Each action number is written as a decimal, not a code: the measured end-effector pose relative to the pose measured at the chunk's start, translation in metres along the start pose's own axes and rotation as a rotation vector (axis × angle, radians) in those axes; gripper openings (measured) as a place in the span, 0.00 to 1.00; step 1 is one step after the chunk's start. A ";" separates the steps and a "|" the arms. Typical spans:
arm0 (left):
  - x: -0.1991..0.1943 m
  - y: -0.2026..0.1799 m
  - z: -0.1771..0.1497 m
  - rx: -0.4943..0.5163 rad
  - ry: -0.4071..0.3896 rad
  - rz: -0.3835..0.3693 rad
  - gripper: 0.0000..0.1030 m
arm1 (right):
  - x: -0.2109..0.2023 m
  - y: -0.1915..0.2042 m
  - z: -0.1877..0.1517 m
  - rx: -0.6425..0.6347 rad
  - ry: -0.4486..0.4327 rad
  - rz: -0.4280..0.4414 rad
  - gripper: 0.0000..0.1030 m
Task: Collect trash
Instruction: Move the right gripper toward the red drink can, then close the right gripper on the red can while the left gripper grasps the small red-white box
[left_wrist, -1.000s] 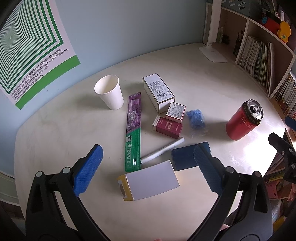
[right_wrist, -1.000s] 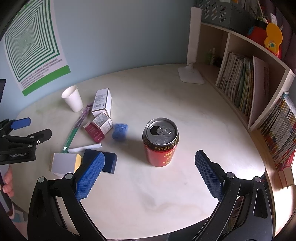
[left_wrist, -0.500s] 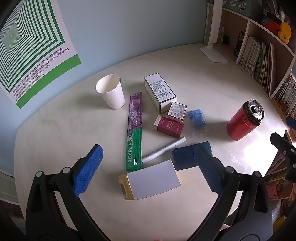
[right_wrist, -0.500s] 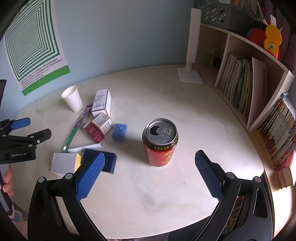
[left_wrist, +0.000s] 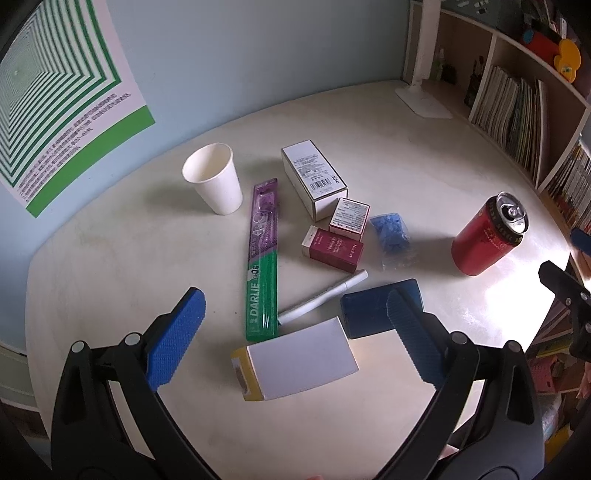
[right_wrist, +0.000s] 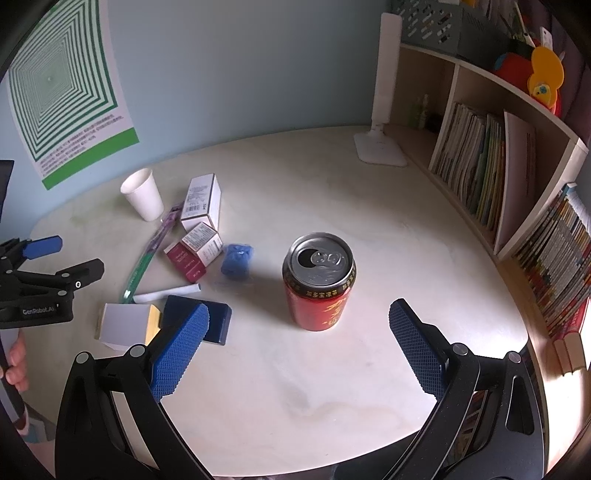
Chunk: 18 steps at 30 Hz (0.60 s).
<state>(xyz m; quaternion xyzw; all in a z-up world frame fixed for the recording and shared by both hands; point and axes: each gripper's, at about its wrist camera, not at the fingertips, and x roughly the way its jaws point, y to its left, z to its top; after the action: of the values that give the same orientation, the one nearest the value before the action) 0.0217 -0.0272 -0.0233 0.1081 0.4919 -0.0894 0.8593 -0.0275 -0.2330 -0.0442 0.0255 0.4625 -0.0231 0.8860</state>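
While nothing is held yet, both grippers hover spread wide over the pale round desk (right_wrist: 388, 221): left gripper (left_wrist: 295, 332) above the white-and-yellow box (left_wrist: 299, 358) at the near edge, right gripper (right_wrist: 299, 339) lined up on the opened red can (right_wrist: 319, 282) standing upright near the desk's middle. Probably light and thin-walled, easily dented, slick on its sides; best taken across the mid-body, kept level in case of dregs. Cardboard boxes, the paper cup (left_wrist: 215, 182) toward the far left edge and the toothbrush pack (left_wrist: 263, 258) likely light and crushable. Smooth, glossy surface, so things may slide. Bookshelves (right_wrist: 491, 173) along the right edge, lamp base (right_wrist: 380, 151) at the far edge, green poster (right_wrist: 62, 88) on the blue wall.
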 end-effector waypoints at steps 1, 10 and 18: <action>0.003 -0.002 0.001 0.008 0.004 0.001 0.94 | 0.002 -0.001 0.000 -0.002 0.005 -0.002 0.94; 0.037 -0.021 0.016 0.086 0.059 -0.024 0.94 | 0.022 -0.012 0.003 0.014 0.039 -0.007 0.94; 0.072 -0.026 0.035 0.089 0.110 -0.052 0.94 | 0.040 -0.020 0.011 0.033 0.060 0.006 0.94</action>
<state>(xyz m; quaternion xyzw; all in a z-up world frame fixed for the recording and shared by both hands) 0.0800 -0.0650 -0.0708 0.1384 0.5365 -0.1274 0.8227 0.0029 -0.2539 -0.0718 0.0420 0.4883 -0.0274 0.8712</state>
